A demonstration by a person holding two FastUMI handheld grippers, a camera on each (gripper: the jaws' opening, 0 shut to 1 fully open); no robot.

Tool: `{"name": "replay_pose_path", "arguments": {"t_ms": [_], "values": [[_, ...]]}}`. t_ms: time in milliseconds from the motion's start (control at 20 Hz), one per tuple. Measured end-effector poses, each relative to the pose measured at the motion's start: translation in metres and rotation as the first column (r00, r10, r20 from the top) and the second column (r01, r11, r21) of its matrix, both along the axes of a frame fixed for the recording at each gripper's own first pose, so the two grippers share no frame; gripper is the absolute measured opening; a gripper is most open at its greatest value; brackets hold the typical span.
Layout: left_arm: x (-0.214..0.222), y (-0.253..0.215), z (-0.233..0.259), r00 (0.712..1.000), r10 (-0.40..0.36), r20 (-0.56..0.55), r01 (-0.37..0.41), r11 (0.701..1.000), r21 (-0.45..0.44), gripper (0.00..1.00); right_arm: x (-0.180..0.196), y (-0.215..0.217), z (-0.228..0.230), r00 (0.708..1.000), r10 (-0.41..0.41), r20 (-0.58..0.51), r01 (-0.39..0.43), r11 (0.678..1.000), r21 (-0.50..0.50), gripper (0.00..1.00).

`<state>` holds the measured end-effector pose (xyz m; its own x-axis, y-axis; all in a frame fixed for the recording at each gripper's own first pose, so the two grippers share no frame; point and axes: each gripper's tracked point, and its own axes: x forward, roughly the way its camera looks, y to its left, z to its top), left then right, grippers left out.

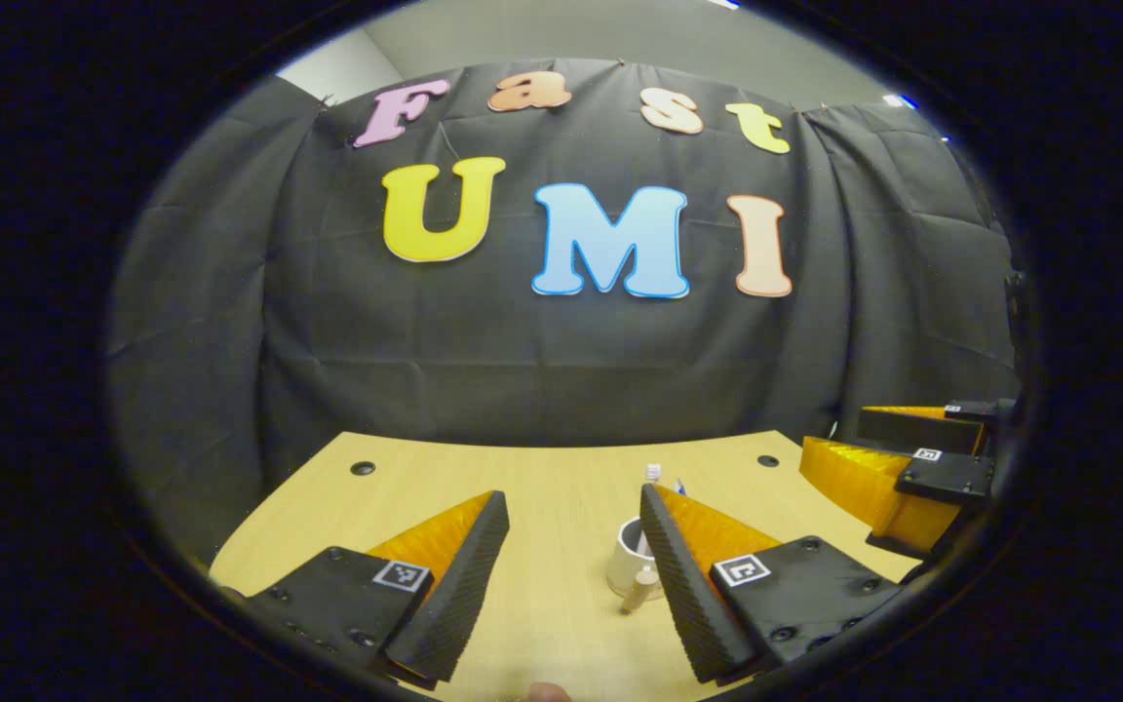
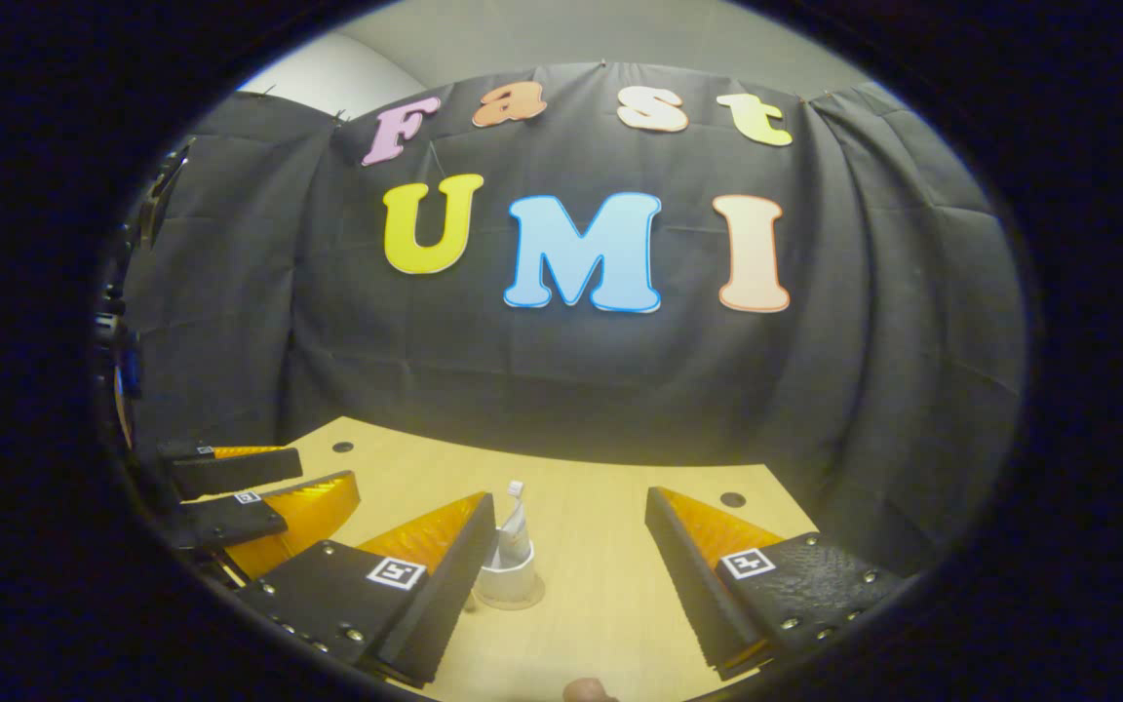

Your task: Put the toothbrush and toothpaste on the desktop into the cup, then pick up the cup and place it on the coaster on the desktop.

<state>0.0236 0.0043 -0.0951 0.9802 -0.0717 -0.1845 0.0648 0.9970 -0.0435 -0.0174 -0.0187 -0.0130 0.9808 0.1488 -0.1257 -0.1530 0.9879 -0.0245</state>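
This is a staged recording booth in a lab or office room: black cloth (image 1: 561,361) hangs as a backdrop across the middle of both views, plain pale wall (image 1: 620,34) shows above it, and a light wooden desk (image 1: 561,478) with round cable holes (image 1: 363,468) fills the bottom.

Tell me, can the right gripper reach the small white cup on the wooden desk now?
Probably yes. The right gripper is open, and the small white cup stands just ahead beside its left finger, with bare wooden desk around it.

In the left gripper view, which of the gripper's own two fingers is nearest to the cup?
The finger on the view's right: it overlaps the cup. The other finger stands apart, with bare desk between.
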Motion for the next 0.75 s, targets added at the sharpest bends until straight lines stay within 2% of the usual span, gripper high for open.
{"name": "replay_pose_path", "arguments": {"t_ms": [50,200,250,400,450,500,700,750], "values": [[-0.002,0.007,0.004,1.0,0.005,0.016,-0.005,1.0,-0.001,0.9,-0.002,0.002,0.003,1.0,-0.01,0.019,0.01,1.0,-0.006,0.94],[-0.007,0.02,0.009,0.999,0.013,0.041,-0.013,1.0,0.002,0.9,-0.007,0.007,0.01,0.997,-0.034,0.067,0.036,0.999,-0.028,0.94],[-0.008,0.021,0.012,0.999,0.015,0.047,-0.015,1.0,0.0,0.9,-0.009,0.01,0.012,0.997,-0.035,0.074,0.038,0.999,-0.034,0.97],[-0.012,0.029,0.02,0.997,0.027,0.071,-0.026,1.0,-0.009,0.9,-0.012,0.017,0.013,0.996,-0.038,0.078,0.041,0.999,-0.036,0.96],[-0.013,0.031,0.022,0.997,0.029,0.076,-0.028,1.0,-0.011,0.9,-0.013,0.019,0.014,0.996,-0.037,0.078,0.041,0.998,-0.038,0.92],[-0.014,0.032,0.022,0.997,0.029,0.078,-0.028,1.0,-0.011,0.9,-0.014,0.02,0.013,0.996,-0.038,0.078,0.041,0.998,-0.04,0.96],[-0.011,0.034,0.023,0.996,0.028,0.09,-0.028,1.0,0.0,0.9,-0.013,0.021,0.015,0.996,-0.042,0.081,0.046,0.998,-0.042,0.96],[-0.01,0.034,0.025,0.995,0.028,0.092,-0.028,1.0,0.003,0.83,-0.013,0.02,0.015,0.996,-0.043,0.079,0.047,0.998,-0.041,0.96]]}}
